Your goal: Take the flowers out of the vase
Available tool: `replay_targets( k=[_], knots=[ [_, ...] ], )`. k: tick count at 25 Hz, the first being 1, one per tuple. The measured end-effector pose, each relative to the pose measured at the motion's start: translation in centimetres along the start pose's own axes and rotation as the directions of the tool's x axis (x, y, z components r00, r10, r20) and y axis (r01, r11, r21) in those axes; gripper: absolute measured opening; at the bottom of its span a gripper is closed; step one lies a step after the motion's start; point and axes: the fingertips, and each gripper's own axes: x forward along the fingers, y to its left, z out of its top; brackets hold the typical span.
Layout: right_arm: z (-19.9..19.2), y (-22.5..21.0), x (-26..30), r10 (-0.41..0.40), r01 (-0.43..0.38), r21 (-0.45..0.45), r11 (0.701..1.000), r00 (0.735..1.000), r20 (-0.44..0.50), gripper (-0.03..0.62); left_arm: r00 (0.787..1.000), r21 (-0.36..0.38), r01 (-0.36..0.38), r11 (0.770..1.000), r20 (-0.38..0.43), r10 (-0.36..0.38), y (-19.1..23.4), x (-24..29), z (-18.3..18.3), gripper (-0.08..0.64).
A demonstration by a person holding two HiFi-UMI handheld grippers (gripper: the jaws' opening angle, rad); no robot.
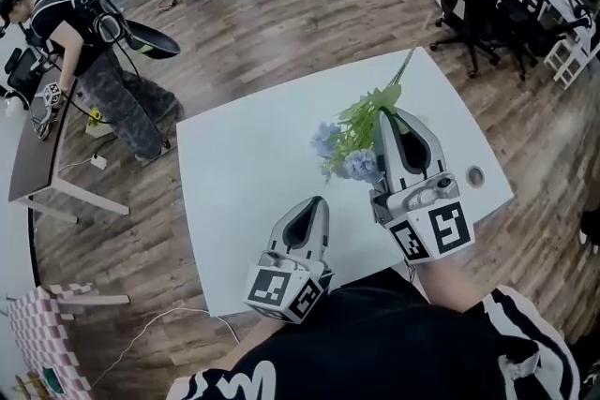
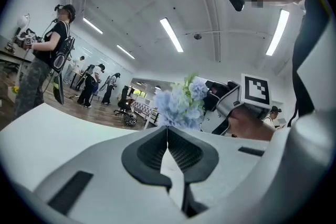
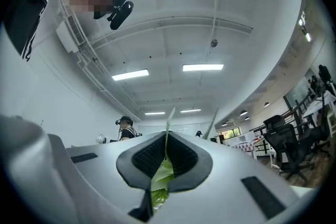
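A bunch of pale blue flowers [image 1: 352,140] with green leaves and a long stem hangs over the white table [image 1: 244,192]. My right gripper [image 1: 386,115] is shut on its green stalks, and a leaf [image 3: 160,178] shows pinched between the pads in the right gripper view. My left gripper [image 1: 319,201] sits lower and to the left, near the table's front edge, shut with nothing in it. From the left gripper view, the blooms [image 2: 181,105] show just beyond its closed tips [image 2: 167,128], with the right gripper [image 2: 231,102] behind them. No vase is in any view.
A round cable hole [image 1: 475,175] sits near the table's right edge. Black office chairs [image 1: 478,5] stand behind on the wood floor. A person with gear [image 1: 84,51] stands at a side desk [image 1: 33,164] to the left. More people stand at the back.
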Motion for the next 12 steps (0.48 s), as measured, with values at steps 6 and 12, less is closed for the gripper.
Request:
replay_targets(
  k=[6,12],
  knots=[
    [-1.4,1.3,0.0,0.031,-0.031,0.018,0.999,0.999,-0.027,0.02,0.999,-0.003,-0.039,0.999,0.019,0.039,0.6,-1.5,0.3,0.008],
    [-2.9,3.2,0.2,0.072,-0.07,0.052,0.996,0.996,-0.055,0.02,0.996,-0.007,-0.083,0.996,0.041,0.084,1.2,-3.2,0.8,0.008]
  ],
)
